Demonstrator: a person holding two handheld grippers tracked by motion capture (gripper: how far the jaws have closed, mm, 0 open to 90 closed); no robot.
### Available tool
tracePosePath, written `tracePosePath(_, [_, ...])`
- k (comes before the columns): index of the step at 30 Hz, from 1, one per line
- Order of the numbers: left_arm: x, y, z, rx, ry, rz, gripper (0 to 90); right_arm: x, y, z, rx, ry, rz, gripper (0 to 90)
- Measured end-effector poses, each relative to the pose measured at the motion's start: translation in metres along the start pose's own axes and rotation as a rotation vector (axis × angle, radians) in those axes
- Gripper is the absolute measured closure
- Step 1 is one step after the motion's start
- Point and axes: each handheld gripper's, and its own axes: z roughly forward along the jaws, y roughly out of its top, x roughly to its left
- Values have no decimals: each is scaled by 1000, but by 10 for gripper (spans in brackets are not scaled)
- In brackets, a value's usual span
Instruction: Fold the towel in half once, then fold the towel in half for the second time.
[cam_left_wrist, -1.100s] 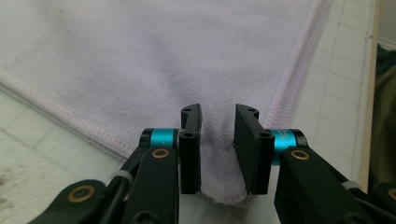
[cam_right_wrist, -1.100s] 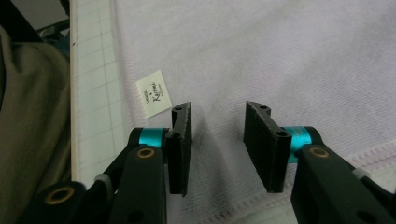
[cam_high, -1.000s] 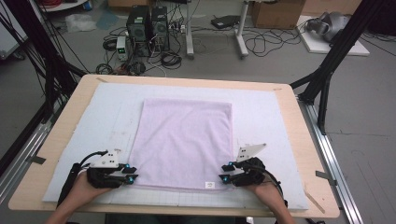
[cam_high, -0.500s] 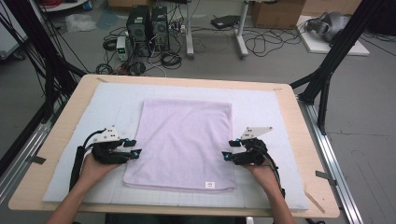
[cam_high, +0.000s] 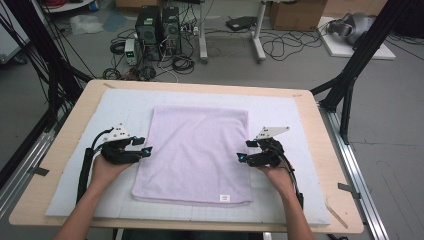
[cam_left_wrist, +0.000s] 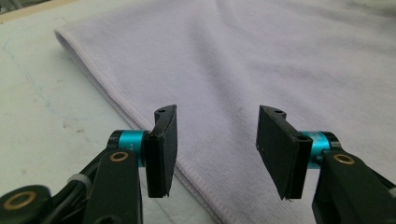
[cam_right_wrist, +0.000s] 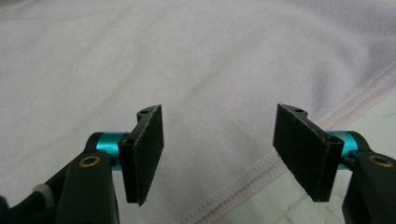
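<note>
Since a second ago both hands have moved away from the near corners of the lilac towel (cam_high: 195, 152) and now sit further up along its two side edges, while the towel itself lies flat in the same place as before. The left gripper (cam_high: 148, 149) is at the left edge of the towel, about halfway up, and the right gripper (cam_high: 239, 158) is at the right edge, almost opposite. Both pairs of jaws have just been opening; they are now released, with nothing pressed between the pads. In the left gripper view the hem of the towel (cam_left_wrist: 261, 70) runs under the gap, and in the right gripper view the cloth (cam_right_wrist: 187, 60) lies below the gap. The towel rests on the white mat (cam_high: 300, 120) which covers the wooden table (cam_high: 332, 145), with its small label (cam_high: 225, 198) near the front edge.
</note>
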Motion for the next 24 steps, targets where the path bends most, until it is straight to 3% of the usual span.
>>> tracePosePath(5, [3, 0, 4, 16, 9, -4, 480, -2, 6, 3, 0, -7, -2, 315])
tracePosePath(24, [1, -1, 6, 21, -29, -6, 469, 8, 7, 10, 44, 2, -33, 281])
